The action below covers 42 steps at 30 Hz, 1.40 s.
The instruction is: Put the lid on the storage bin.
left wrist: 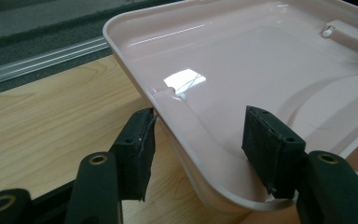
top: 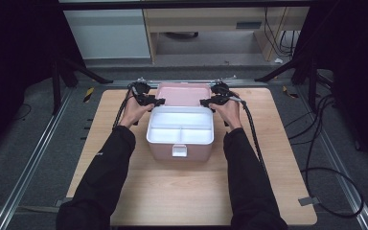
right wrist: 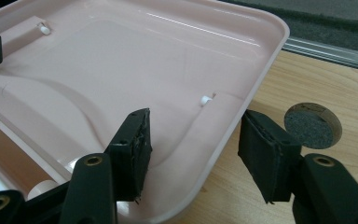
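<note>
Pink storage box [top: 180, 128], table centre, lid [top: 184, 93] laid back toward twelve o'clock: we straddle its side rims with left gripper [top: 154, 101] and right gripper [top: 207, 102], jaws unclenched, likely about to grip and swing it shut.

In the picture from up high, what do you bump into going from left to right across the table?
Left tongs → pink box with its white tray → right tongs → bare wooden table.
</note>
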### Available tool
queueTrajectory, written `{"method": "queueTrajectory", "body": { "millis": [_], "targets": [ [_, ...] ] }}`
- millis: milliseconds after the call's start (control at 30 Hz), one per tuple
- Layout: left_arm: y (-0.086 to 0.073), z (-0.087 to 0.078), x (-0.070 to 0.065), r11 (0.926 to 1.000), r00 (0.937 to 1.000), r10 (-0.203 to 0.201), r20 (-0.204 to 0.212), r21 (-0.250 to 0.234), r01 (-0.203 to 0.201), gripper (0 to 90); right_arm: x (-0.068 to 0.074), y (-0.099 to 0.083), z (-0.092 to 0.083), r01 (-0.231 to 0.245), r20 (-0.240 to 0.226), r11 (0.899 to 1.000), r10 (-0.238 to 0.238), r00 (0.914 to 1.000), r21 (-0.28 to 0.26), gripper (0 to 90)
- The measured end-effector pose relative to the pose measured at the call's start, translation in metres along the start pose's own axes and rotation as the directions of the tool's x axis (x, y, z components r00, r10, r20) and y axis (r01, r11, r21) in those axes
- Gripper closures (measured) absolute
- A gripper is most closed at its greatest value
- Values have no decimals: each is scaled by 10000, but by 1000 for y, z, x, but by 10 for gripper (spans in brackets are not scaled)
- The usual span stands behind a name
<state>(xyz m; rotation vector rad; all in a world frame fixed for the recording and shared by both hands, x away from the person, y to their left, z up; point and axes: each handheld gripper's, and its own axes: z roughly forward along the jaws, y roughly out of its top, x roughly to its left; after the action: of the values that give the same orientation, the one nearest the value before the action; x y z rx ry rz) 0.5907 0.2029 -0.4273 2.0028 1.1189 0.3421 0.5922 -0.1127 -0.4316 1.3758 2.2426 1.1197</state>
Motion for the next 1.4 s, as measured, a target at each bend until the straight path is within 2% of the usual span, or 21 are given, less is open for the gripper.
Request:
{"method": "queueTrajectory", "body": {
  "millis": [133, 300, 367, 500, 667, 900, 1167, 1400],
  "targets": [
    [-1, -2, 2, 9999, 9997, -129, 215, -37, 130, 446, -1, 1, -2, -15, -137, 10000, 15, 9999, -1, 439],
    [0, -5, 2, 9999, 9999, 110, 100, -79, -109, 471, 1, 2, -4, 99, -101, 9999, -100, 9999, -109, 440],
    [2, -8, 1, 9996, 9998, 191, 69, -228, -189, 478, 1, 3, -6, 63, -154, 9996, -67, 9999, -276, 443],
    [5, -16, 2, 9983, 9999, 111, 120, -569, -104, 493, 2, 6, -12, 31, -236, 9975, -48, 9997, -712, 446],
    [9, -28, -1, 9958, 9996, 281, 67, -875, -274, 502, 6, 10, -21, 122, -220, 9933, -148, 9996, -1146, 448],
    [14, -48, -10, 9912, 9974, 715, -74, -1114, -719, 527, 15, 16, -39, 447, -145, 9866, -476, 9988, -1572, 451],
    [19, -71, -25, 9843, 9903, 1362, -281, -1096, -1385, 552, 27, 21, -64, 982, 197, 9798, -963, 9952, -1741, 451],
    [22, -83, -33, 9798, 9879, 1511, -346, -1271, -1543, 567, 33, 24, -82, 1168, 327, 9730, -1125, 9931, -1990, 459]
  ]
}}
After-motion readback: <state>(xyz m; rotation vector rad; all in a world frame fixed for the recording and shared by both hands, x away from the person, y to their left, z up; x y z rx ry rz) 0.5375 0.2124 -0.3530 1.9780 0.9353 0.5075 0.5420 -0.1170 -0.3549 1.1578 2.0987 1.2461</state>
